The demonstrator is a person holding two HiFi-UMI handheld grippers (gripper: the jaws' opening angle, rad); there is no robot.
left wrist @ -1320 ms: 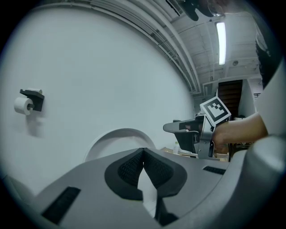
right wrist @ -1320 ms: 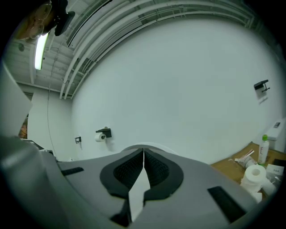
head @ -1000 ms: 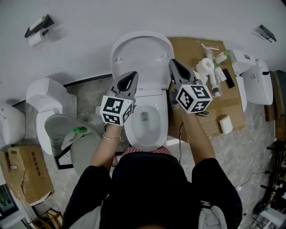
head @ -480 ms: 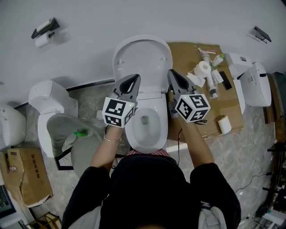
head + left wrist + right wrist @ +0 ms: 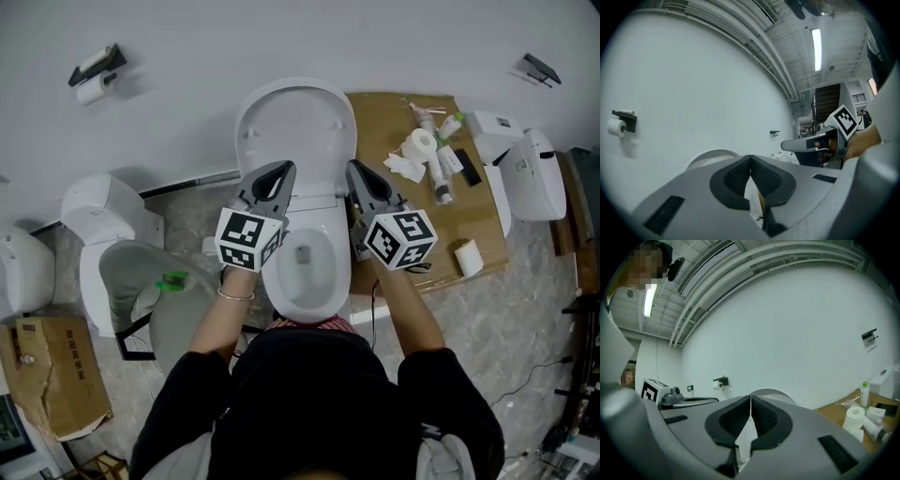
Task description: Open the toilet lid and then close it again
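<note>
1. Nearest, over the open bowl (image 5: 330,281), both grippers seemed to have eased back slightly toward the person within the last second. The right gripper (image 5: 357,172) moved more, coming away from the lid's right edge.
2. The left gripper (image 5: 281,170) hung by the bowl's left side. Each had its jaws pressed together on nothing and appeared clear of the toilet.
3. Farther off, the toilet lid (image 5: 298,127) stood raised against the wall, unmoved. Opening looked done, closing not yet begun.

An industrial test hall: spare toilets (image 5: 94,206), cardboard box (image 5: 47,370), bare ceiling pipes (image 5: 759,47).
</note>
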